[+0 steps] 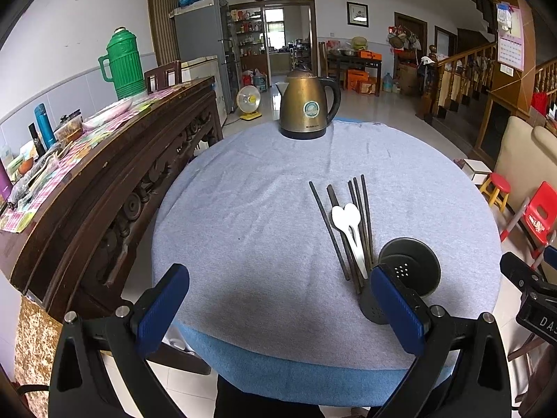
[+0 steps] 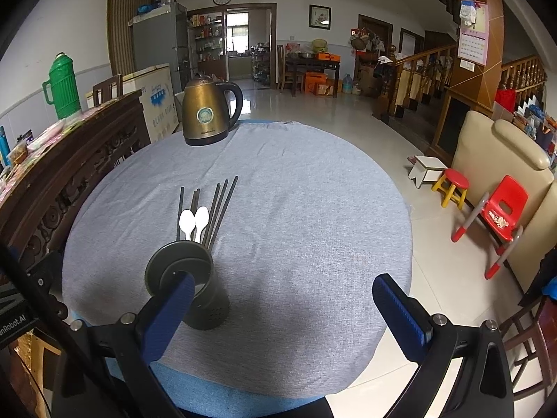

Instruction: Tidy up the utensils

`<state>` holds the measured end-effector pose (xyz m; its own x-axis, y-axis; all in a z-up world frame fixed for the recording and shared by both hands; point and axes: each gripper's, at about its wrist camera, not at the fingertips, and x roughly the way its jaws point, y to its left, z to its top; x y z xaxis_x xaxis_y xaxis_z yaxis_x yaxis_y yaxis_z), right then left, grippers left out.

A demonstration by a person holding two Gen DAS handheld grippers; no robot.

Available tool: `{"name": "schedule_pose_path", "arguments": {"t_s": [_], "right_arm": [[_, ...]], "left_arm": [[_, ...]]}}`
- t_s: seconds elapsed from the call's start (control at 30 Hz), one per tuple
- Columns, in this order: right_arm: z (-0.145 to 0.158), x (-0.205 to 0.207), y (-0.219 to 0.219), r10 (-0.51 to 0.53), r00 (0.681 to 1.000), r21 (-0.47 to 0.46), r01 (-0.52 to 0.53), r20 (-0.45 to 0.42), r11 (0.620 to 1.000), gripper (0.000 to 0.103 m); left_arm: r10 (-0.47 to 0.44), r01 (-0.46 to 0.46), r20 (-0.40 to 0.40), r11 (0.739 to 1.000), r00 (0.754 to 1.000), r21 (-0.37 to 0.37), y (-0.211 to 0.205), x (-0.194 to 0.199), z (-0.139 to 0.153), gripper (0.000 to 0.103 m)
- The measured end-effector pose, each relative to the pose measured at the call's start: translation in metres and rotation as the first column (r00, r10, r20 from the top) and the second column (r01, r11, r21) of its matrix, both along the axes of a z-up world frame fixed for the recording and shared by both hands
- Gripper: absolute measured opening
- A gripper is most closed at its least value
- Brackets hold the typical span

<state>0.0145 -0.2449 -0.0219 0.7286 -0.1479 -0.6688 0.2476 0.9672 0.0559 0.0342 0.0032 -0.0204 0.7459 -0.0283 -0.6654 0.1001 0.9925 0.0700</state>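
Note:
A dark utensil holder (image 1: 410, 268) stands upright on the round table (image 1: 264, 188) covered in grey cloth; it also shows in the right wrist view (image 2: 181, 271). Several black chopsticks (image 1: 362, 216) and two white spoons (image 1: 346, 219) lie on the cloth just behind it, also seen in the right wrist view as chopsticks (image 2: 219, 205) and spoons (image 2: 195, 221). My left gripper (image 1: 278, 310) is open and empty near the table's front edge, left of the holder. My right gripper (image 2: 282, 313) is open and empty, right of the holder.
A brass electric kettle (image 1: 308, 104) stands at the table's far edge. A dark wooden sideboard (image 1: 104, 174) with a green thermos (image 1: 122, 62) runs along the left. A red child's chair (image 2: 501, 212) and a small stool (image 2: 452, 184) stand on the floor to the right.

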Motion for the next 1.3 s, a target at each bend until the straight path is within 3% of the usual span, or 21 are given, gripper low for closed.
{"name": "schedule_pose_path", "arguments": {"t_s": [0.4, 0.6, 0.87, 1.03, 1.13, 1.3], "right_arm": [[0.006, 0.027, -0.023, 0.052, 0.999, 0.057, -0.051, -0.014, 0.997, 0.103], [0.002, 0.067, -0.039, 0.093, 0.993, 0.126, -0.084, -0.067, 0.988, 0.103], [-0.009, 0.12, -0.048, 0.143, 0.982, 0.191, -0.119, -0.12, 0.974, 0.103], [-0.023, 0.175, -0.055, 0.203, 0.962, 0.276, -0.148, -0.182, 0.95, 0.099], [-0.037, 0.216, -0.06, 0.223, 0.948, 0.346, -0.136, -0.226, 0.928, 0.095], [-0.071, 0.283, -0.063, 0.258, 0.916, 0.459, -0.095, -0.307, 0.883, 0.081]], "left_arm": [[0.014, -0.013, -0.013, 1.0, 1.0, 0.025, 0.001, 0.041, 0.007, 0.103], [0.032, -0.031, -0.064, 0.999, 0.997, 0.017, 0.005, 0.074, -0.006, 0.103], [0.056, -0.05, -0.101, 0.997, 0.993, 0.061, 0.011, 0.109, -0.028, 0.103], [0.031, -0.026, -0.186, 0.999, 0.982, 0.03, 0.019, 0.147, -0.05, 0.102], [-0.007, 0.009, -0.236, 1.0, 0.972, 0.01, 0.019, 0.175, -0.063, 0.091], [-0.058, 0.028, -0.378, 0.996, 0.924, -0.083, 0.017, 0.242, -0.09, 0.066]]}}
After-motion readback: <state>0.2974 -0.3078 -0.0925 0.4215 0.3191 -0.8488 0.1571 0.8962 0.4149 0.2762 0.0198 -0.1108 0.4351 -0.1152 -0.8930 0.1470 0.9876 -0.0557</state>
